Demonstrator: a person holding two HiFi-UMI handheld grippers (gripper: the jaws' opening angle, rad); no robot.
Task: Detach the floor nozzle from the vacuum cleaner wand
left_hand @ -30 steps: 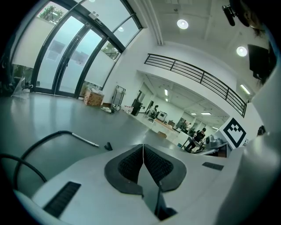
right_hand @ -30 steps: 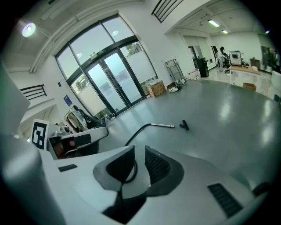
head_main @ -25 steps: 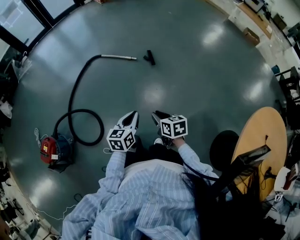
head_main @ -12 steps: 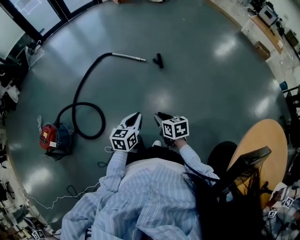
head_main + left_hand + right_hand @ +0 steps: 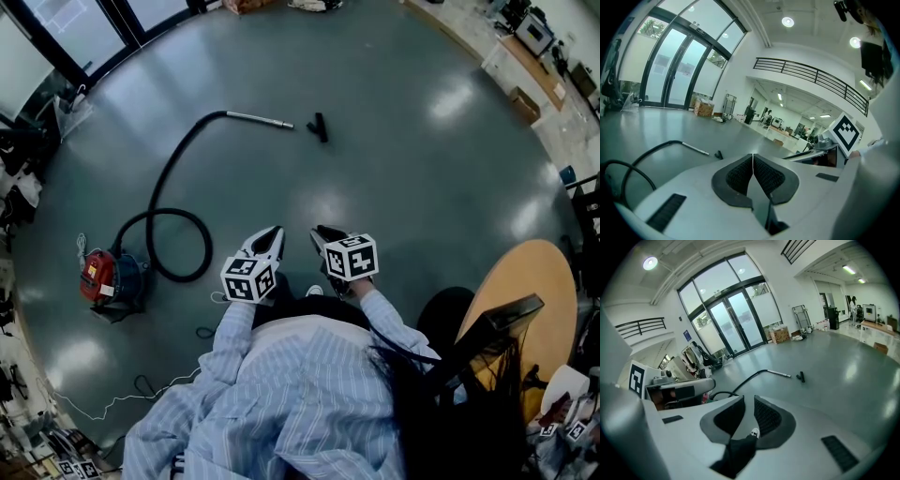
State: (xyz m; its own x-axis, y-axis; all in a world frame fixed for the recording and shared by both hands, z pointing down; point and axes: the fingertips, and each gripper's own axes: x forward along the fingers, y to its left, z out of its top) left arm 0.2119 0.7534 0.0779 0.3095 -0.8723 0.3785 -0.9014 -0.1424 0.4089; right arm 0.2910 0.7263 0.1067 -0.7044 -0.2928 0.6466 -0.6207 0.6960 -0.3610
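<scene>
- The floor nozzle (image 5: 321, 127) lies on the grey floor just off the wand (image 5: 258, 118) at its 3 o'clock end. A sliver of floor shows between them, so it sits detached, as the task asks.
- The wand's long axis runs about 9 to 3. The nozzle's bar crosses it, about 12 to 6, with its stub facing the tube's tip.
- The black hose (image 5: 169, 187) curves from the wand towards 7 o'clock and loops to the red vacuum cleaner (image 5: 98, 278).
- Both grippers hang well short of the nozzle, which lies towards 12 o'clock from them.
- The right gripper (image 5: 321, 232) stands almost directly in line with it and looks marginally nearer. Its jaws have just been closing, a narrow gap remains, and nothing is held.
- The left gripper (image 5: 272, 231) sits beside it at 9 o'clock, pads pressed together on nothing.
</scene>
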